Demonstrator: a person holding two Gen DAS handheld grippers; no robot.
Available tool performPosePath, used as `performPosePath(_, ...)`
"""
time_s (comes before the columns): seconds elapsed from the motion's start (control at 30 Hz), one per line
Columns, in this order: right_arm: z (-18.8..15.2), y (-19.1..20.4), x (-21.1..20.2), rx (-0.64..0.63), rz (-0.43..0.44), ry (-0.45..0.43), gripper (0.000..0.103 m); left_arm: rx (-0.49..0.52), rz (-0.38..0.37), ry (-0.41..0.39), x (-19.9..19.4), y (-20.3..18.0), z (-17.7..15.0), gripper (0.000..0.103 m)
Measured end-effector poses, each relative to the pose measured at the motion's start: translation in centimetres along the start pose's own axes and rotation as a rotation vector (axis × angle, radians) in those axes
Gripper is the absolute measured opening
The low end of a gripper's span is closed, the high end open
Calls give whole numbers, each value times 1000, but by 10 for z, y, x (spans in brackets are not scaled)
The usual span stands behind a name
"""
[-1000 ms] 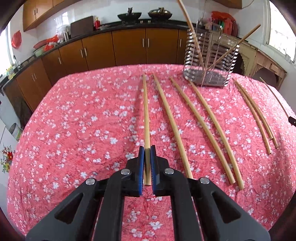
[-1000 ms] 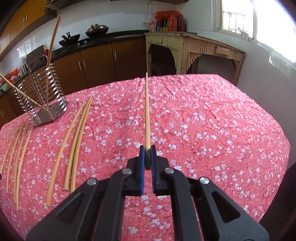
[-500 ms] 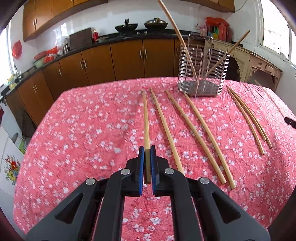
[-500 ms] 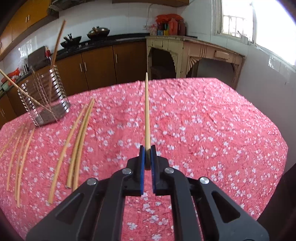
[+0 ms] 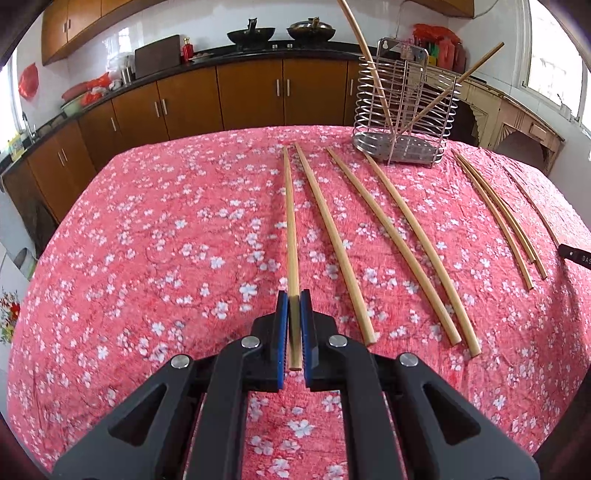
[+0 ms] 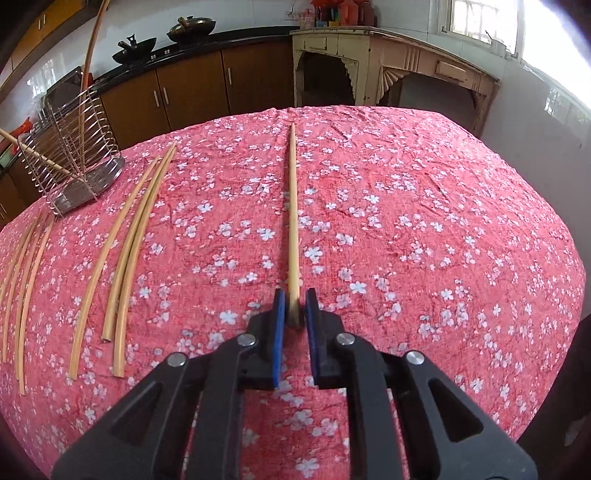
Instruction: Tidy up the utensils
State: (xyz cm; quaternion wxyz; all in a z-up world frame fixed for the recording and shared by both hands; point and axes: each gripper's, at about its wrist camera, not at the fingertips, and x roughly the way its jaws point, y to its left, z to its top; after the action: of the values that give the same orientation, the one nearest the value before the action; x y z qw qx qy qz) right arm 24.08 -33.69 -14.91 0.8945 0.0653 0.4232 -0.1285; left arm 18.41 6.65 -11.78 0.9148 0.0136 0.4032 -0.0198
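The left tongs [image 5: 294, 295] clamped one chopstick [image 5: 290, 229] pointing toward 12 o'clock. The right tongs [image 6: 293, 295], jaws just opening narrowly, loosely straddled another chopstick [image 6: 292, 206] on the table [image 6: 443, 221].

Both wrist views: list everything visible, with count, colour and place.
Floral tablecloth: one, pink-red, covering table.
Wire utensil holder: one, silver, far table side.
Bamboo chopsticks in holder: two, tan, leaning.
Loose chopsticks: six, tan, flat on cloth.
Woks: two, dark, back counter.
Left gripper: one, black, blue pads, shut on clamped chopstick.
Right gripper: one, black, jaws just opening, unclamped chopstick lying between them.
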Motion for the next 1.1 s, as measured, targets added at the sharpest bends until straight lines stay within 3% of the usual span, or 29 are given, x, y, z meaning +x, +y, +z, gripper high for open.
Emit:
performPosePath(0.3,-5,6,-5,-14,-2,3,15,1,-12,22,-1,-2,-8,8)
performPosePath(0.4,-8,8,-7,-25,-11,-5,16,8,-15,19,-2,-6,-10,21)
performPosePath(0.43,-9,8,-7,-24,-10,-4,16,10,-10,17,-2,-8,-10,30)
performPosePath(0.5,-9,8,-8,-19,-4,-2,16,12,-8,18,-3,-10,-12,32)
performPosePath(0.63,-13,12,-9,-45,-13,-16,13,18,10,13,-3,-13,-13,32)
performPosePath(0.67,-13,12,-10,-45,-8,-15,8,6,11,15,-2,-12,-13,29)
performPosePath(0.7,-14,12,-11,-40,-5,-15,8,-1,17,16,-2,-11,-13,26)
performPosePath(0.77,-14,9,-11,-25,9,-17,8,4,25,15,-3,-10,-15,8)
performPosePath(0.8,-14,7,-13,-17,14,-22,7,5,28,16,-4,-9,-15,7)
performPosePath(0.97,-9,0,-33,-2,25,-102,7,-1,20,-2,-12,-3,-13,7)
performPosePath(1.1,2,-4,-56,4,21,-194,7,-6,29,-75,-29,2,-2,7)
